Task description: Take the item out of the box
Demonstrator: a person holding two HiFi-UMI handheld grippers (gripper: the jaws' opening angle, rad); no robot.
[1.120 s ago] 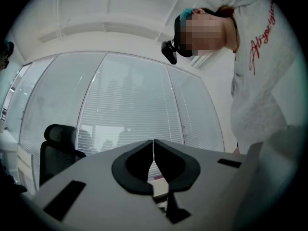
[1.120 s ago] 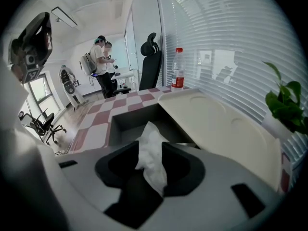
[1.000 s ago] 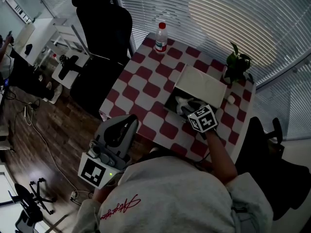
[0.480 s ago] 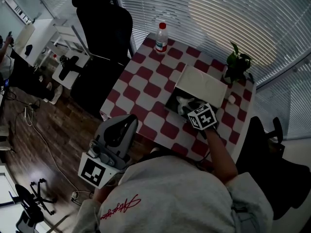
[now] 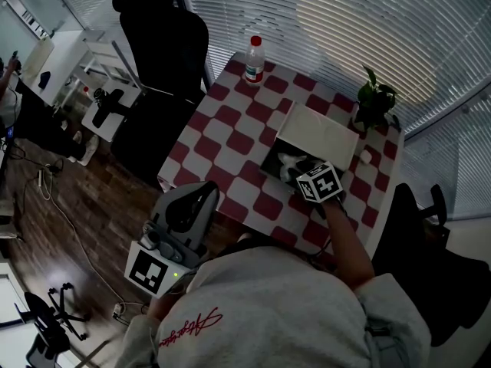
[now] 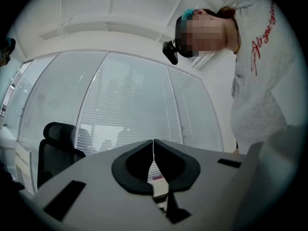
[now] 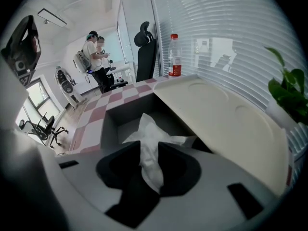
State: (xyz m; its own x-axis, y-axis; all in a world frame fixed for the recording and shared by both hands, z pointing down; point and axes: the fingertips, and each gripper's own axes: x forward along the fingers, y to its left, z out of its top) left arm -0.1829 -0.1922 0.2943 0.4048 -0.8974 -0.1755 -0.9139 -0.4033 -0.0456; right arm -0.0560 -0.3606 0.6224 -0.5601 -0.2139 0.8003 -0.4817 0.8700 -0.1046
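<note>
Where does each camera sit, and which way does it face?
Head view: on the person's head, facing down at table and box; sweatshirt, right forearm show.
Left gripper view: on the left gripper, facing blinds; shut jaws, person's torso.
Right gripper view: on the right gripper, facing into the box; jaws just closing on white tissue.
Shared: head and right gripper views show the bottle.

Open checks of the table (image 5: pixel 222 140) leave me a clear run to the box (image 7: pixel 109 125) from the left. The raised lid (image 5: pixel 318 133) walls off its far side; the plant (image 5: pixel 374 98) stands just beyond, the bottle (image 5: pixel 254 60) at the far corner. Tissue (image 7: pixel 147 143) fills the box's middle. A chair (image 5: pixel 165 44) blocks the table's left flank.
</note>
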